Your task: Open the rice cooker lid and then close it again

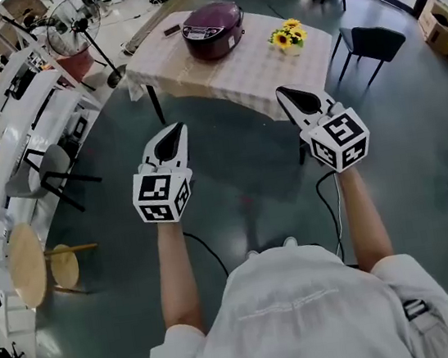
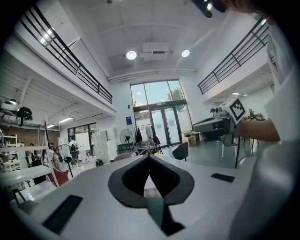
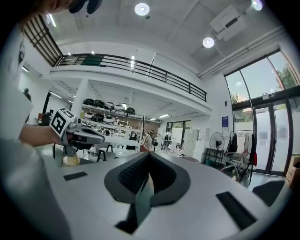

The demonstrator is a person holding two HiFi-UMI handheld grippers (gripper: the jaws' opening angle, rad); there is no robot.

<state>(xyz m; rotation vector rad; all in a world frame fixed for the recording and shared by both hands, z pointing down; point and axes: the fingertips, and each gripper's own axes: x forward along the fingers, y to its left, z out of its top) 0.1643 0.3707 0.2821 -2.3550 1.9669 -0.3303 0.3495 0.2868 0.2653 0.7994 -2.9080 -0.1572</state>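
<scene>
Count: 1 rice cooker [image 1: 213, 29], 2 grippers, 1 table [image 1: 252, 72].

Rice cooker: dark purple, lid down, on the table's far left part, on the checked cloth.

Left gripper [image 1: 176, 129]: jaws pressed together, nothing between them; held short of the table's near edge, over dark floor. The left gripper view shows the same closed tips [image 2: 149, 158].

Right gripper [image 1: 281, 91]: jaws likewise clenched shut and empty, its tip just before the table's near edge; closed tips also in its own view [image 3: 149, 155].

Around the table:
- 1 pot of yellow flowers [image 1: 289, 38] on the table, right of the cooker.
- 1 small dark flat item [image 1: 172, 31] left of the cooker.
- 1 black chair [image 1: 373, 41] right of the table.
- 1 standing fan [image 1: 70, 26] left of the table.
- 2 round wooden stools [image 1: 27, 264], well apart to the near left.
</scene>
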